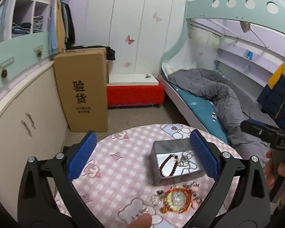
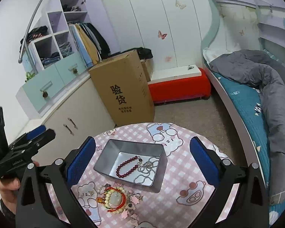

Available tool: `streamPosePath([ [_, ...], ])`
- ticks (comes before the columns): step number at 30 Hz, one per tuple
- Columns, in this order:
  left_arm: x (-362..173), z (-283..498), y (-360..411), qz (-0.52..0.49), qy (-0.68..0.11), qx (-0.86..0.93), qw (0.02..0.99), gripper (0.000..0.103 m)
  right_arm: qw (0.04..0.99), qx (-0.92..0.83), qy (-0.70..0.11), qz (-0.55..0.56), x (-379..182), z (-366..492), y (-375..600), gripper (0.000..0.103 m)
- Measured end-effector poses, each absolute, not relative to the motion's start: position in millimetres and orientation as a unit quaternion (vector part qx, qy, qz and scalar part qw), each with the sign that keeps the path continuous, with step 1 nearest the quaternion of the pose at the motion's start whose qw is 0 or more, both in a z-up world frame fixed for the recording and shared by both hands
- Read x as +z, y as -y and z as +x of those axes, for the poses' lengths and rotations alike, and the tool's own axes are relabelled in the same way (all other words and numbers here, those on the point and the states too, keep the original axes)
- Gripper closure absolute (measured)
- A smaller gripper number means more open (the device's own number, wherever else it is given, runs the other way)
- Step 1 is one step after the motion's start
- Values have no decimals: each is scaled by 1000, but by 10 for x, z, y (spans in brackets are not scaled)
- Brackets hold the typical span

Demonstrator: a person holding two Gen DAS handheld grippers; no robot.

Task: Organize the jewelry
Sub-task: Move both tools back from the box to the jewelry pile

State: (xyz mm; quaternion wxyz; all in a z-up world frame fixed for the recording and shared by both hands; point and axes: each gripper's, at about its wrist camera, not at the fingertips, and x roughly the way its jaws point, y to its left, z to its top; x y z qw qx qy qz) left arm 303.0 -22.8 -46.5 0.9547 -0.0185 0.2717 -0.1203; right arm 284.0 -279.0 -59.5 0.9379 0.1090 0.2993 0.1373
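Metal tin (image 2: 131, 163) sits mid-bench, already holding a red bead bracelet (image 2: 127, 168) and silver chain (image 2: 147, 168). Remaining bracelets (image 2: 114, 199) lie heaped at its near side — unsorted. Both grippers — left gripper (image 1: 142, 155), right gripper (image 2: 142, 157) — hover with fingers wide, empty, ready to pick.

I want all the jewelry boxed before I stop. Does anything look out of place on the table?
Yes. A tangled heap of bracelets lies on the tablecloth just outside the tin, near its front edge. Inside the tin are only a dark red bead bracelet and a silver chain. Nothing looks spilled or damaged.
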Motion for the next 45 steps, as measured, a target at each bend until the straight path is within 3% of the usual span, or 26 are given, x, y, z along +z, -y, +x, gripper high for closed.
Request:
streamPosePath([
  [18, -466, 2221, -155, -5, -235, -80, 969, 7, 958, 97, -255, 84, -358, 2137, 2687, 7],
  [45, -1879, 2519, 176, 53, -382, -118, 915, 8, 909, 94, -404, 29, -1661, 2044, 2335, 9],
])
